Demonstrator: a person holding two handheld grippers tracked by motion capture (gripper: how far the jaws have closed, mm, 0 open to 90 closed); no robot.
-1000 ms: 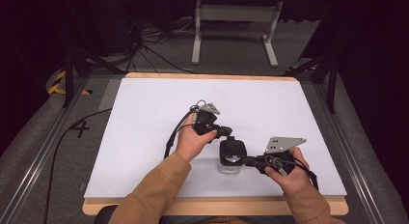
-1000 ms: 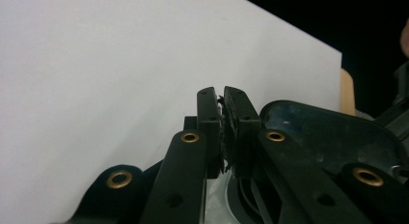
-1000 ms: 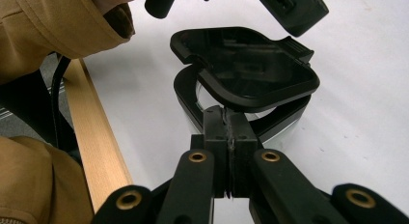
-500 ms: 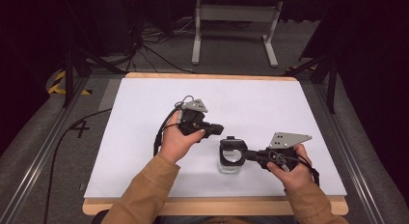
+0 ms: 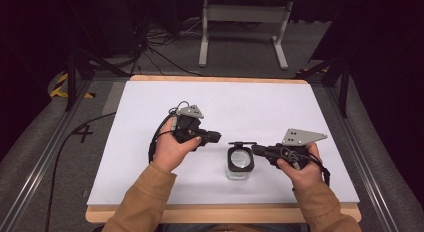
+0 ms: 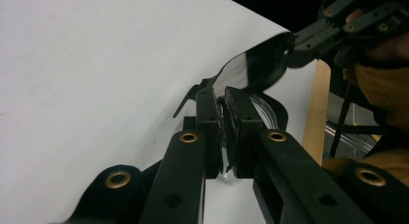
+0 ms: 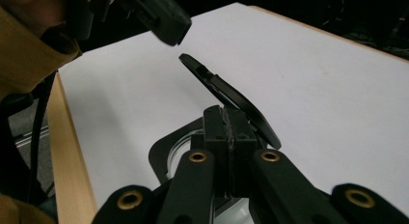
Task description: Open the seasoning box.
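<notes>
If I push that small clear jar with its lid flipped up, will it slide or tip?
The jar looks clear and empty, so probably light; it would likely slide on the smooth white table cover. Its hinged lid stands open, so a high push may tip it or swing the lid shut.

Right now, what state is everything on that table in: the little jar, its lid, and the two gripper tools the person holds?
Jar: upright on the white table, open at the top.
Lid: flipped up, tilted, hinged to the jar's black collar.
Left gripper: jaws together, nothing between them, apart from the jar.
Right gripper: jaws together at the jar's collar; whether it pinches the collar is unclear.
</notes>
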